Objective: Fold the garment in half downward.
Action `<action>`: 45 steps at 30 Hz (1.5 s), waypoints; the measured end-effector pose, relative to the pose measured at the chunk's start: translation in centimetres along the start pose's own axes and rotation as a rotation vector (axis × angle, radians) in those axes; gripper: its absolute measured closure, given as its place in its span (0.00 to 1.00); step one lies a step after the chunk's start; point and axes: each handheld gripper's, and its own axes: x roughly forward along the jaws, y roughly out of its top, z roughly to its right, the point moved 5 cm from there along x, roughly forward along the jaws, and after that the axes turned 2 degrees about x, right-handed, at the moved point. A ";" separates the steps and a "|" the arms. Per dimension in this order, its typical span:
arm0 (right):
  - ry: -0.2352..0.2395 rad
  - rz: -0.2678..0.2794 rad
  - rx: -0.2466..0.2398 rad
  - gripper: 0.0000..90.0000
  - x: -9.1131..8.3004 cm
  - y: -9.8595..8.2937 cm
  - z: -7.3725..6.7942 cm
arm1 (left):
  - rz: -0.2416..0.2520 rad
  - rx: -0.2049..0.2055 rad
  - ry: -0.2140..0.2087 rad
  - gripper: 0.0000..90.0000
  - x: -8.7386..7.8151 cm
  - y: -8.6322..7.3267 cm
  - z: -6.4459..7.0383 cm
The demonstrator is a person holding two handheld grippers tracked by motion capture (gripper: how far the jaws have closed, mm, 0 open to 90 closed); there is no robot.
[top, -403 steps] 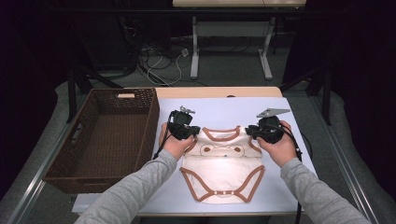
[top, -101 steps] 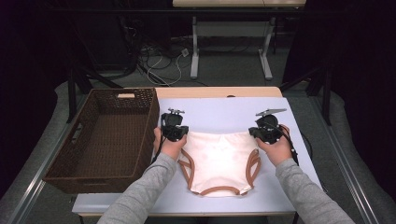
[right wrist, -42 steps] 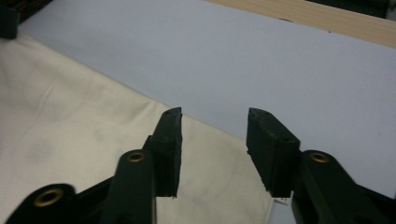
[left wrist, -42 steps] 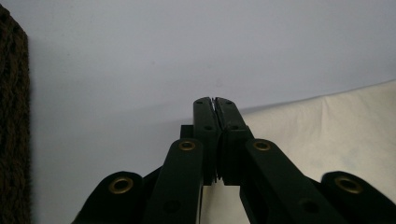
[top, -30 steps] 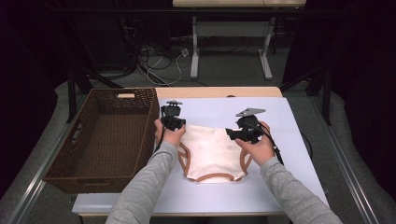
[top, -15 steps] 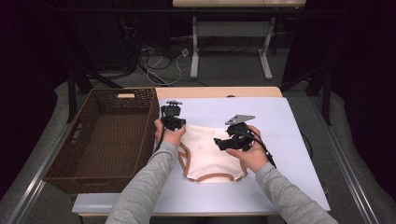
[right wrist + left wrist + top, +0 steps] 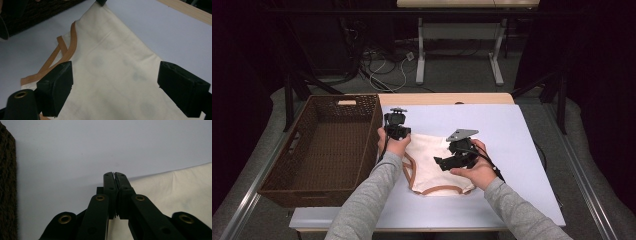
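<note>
A folded cream garment (image 7: 432, 162) with brown trim lies on the lavender table mat (image 7: 512, 145). My left gripper (image 7: 396, 131) sits at the garment's far left corner. In the left gripper view it (image 7: 115, 174) is shut, with the cloth's edge (image 7: 175, 192) running into the jaws. My right gripper (image 7: 443, 162) hovers over the middle of the garment, turned toward the left. In the right gripper view it (image 7: 117, 75) is open wide above the cream cloth (image 7: 110, 62), nothing between the pads.
A dark wicker basket (image 7: 277, 170) stands at the table's left, its wall close beside the left gripper (image 7: 6, 182). The mat to the right of the garment is bare. A wooden table edge (image 7: 447, 98) runs along the back.
The spread garment has been folded in half. Within the last second the right gripper left the garment's right corner, moved left over the cloth and turned leftward. The left gripper stayed put.
</note>
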 end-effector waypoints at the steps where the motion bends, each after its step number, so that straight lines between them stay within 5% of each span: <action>1: 0.005 -0.011 -0.009 0.14 0.0 -0.1 -0.1 | 0.001 0.003 0.004 0.98 0.0 0.0 0.0; 13: 0.062 -0.068 -0.109 0.18 0.9 -2.0 -3.4 | -0.005 0.010 0.017 0.98 0.0 -0.1 0.0; 26: 0.181 -0.095 -0.180 0.45 2.0 -3.4 -7.5 | -0.015 0.013 0.017 0.98 0.0 -0.2 0.1; 33: 0.221 -0.091 -0.231 0.47 2.5 -3.7 -9.5 | -0.015 0.011 0.024 0.98 0.0 -0.2 -0.1; 39: 0.181 -0.093 -0.258 0.50 2.9 -3.6 -10.1 | -0.019 0.009 0.019 0.98 0.0 -0.3 -0.3; 45: 0.216 -0.112 -0.241 0.64 3.3 -3.9 -10.8 | -0.016 0.004 0.000 0.98 0.0 -0.3 -0.4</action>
